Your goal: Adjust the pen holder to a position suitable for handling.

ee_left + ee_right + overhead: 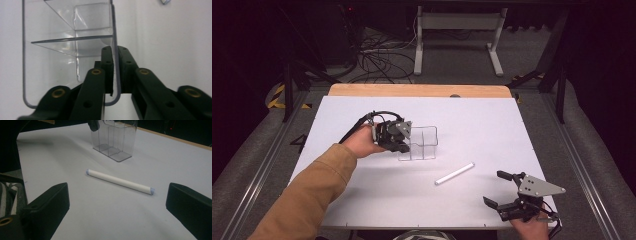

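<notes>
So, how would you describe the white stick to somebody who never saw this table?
Look at the white table. Near its middle stands a clear plastic box with compartments, held by the left claw. The white stick lies flat between that box and the open right claw, the only slim, opaque rod there.

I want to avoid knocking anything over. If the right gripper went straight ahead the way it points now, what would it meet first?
Most likely the white tube, lying flat on the table between the open jaws' line of travel. The right gripper points toward it, and the clear organizer stands farther behind. Depth is hard to judge.
</notes>
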